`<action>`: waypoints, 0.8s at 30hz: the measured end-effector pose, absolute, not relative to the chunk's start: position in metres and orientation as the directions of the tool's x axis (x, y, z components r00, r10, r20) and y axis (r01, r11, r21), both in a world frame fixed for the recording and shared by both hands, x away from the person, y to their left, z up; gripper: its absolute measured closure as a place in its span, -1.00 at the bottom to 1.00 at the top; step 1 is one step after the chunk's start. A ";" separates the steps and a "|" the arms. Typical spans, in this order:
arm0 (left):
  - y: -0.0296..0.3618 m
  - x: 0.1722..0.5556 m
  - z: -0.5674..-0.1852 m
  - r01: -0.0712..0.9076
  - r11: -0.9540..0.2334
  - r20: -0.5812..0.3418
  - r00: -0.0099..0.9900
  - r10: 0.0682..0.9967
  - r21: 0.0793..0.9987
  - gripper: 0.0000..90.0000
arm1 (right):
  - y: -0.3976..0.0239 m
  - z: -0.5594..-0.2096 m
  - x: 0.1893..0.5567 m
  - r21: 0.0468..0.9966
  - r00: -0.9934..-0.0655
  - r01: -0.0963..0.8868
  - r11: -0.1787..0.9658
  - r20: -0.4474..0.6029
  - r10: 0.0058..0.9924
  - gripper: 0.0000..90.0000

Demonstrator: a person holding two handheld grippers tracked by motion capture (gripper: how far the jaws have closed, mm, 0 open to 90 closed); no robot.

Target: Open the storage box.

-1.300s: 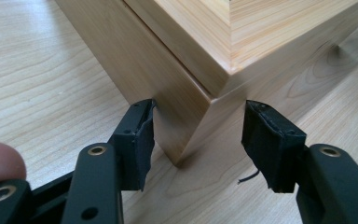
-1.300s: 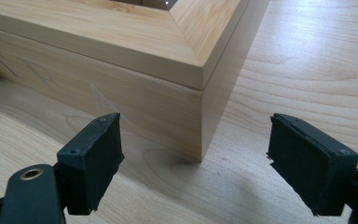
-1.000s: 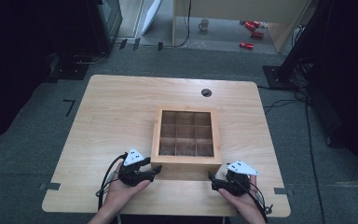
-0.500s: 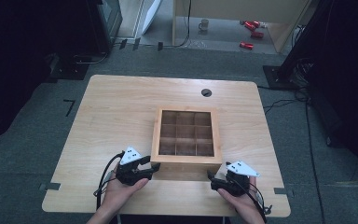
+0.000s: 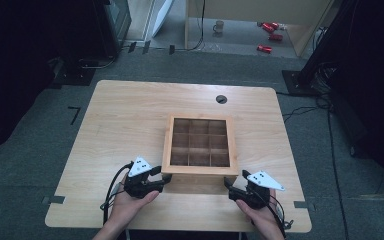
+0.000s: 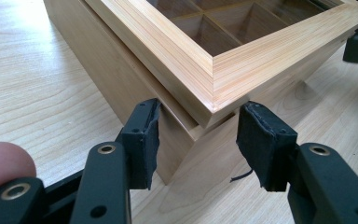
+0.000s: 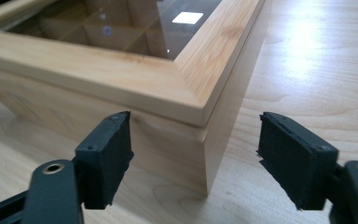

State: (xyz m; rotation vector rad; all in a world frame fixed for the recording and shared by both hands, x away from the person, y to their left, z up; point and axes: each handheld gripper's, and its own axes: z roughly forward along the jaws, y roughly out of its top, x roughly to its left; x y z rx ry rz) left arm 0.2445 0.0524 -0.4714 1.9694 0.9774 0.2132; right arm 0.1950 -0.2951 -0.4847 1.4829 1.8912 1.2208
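A wooden box (image 5: 200, 170) with a glass lid over a grid of compartments stands on the table (image 5: 130, 115), toward its near side. My left gripper (image 5: 164, 179) is at the box's near left corner. In the left gripper view its pads (image 6: 145, 135) press on the two faces either side of that corner of the box (image 6: 242, 70), so my left gripper (image 6: 198, 140) is shut on it. My right gripper (image 5: 228, 184) is at the near right corner. Its jaws have just been closing, and that corner of the box (image 7: 121, 74) stands between them, but the pads (image 7: 293, 158) stay clear of the wood: my right gripper (image 7: 196, 154) is open.
A round cable hole (image 5: 221, 99) sits near the table's far edge. On the floor beyond are a mug (image 5: 219, 25) and red items (image 5: 269, 35). Cables trail from both grippers over the near edge. Bare tabletop lies left and right of the box.
Both hands stay where they were at the box's near corners. Any jaw motion is too small to make out in the high view.
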 end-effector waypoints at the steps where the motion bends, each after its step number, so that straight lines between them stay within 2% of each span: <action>1: 0.052 0.245 -0.471 0.552 -0.282 -0.219 0.673 0.707 0.785 0.11 | -0.296 -0.484 0.195 0.843 -0.322 0.537 0.025 0.177 0.930 -0.37; 7: 0.053 0.245 -0.470 0.550 -0.278 -0.223 0.674 0.704 0.788 0.10 | -0.294 -0.483 0.197 0.847 -0.322 0.531 0.019 0.181 0.929 -0.31; 17: 0.054 0.246 -0.470 0.550 -0.258 -0.239 0.673 0.700 0.795 0.10 | -0.292 -0.480 0.196 0.860 -0.311 0.509 0.031 0.150 0.938 -0.31; 24: 0.059 0.244 -0.476 0.549 -0.263 -0.225 0.666 0.711 0.793 -0.13 | -0.291 -0.477 0.197 0.867 -0.315 0.497 0.042 0.135 0.939 -0.31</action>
